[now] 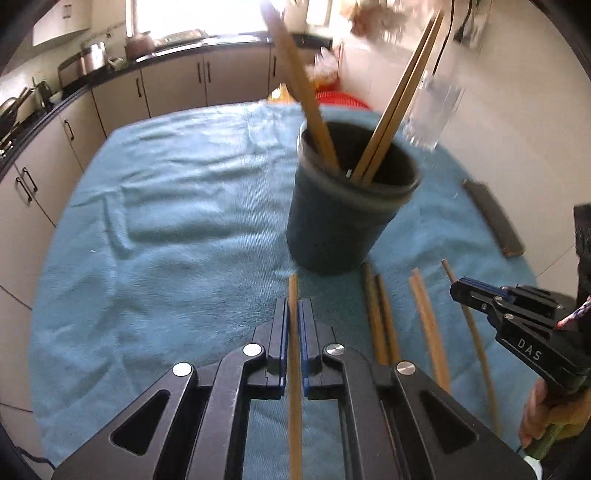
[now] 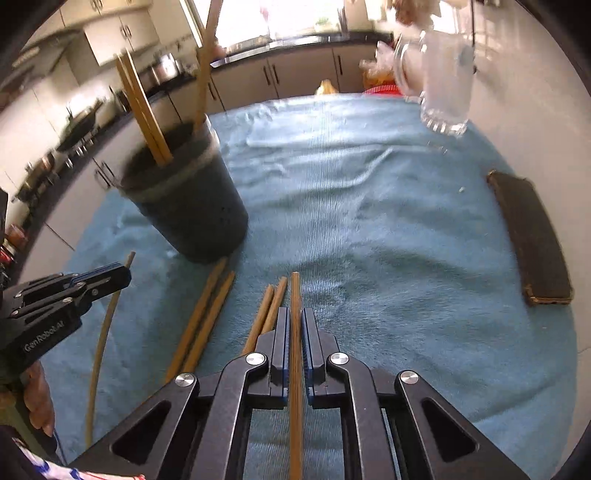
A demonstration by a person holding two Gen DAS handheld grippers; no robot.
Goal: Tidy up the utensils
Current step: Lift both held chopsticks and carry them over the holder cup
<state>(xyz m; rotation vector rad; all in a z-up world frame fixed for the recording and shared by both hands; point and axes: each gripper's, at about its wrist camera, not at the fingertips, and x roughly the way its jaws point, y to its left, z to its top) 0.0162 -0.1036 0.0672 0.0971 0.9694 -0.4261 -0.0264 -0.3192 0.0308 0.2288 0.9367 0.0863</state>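
Wooden chopsticks [image 1: 428, 325], fuzzy cloth [image 1: 166, 229]

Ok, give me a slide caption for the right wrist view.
Right gripper shut on one wooden chopstick above blue towel, dark round cup holding chopsticks at left.

A home kitchen. A dark counter [image 1: 177, 50] runs along the far and left walls over pale cabinets [image 1: 173, 85] with dark bar handles. Metal pots [image 1: 92, 55] and a kettle [image 1: 140, 44] stand on it below a bright window [image 1: 207, 14]; a wok [image 2: 79, 123] sits on a stove at left.
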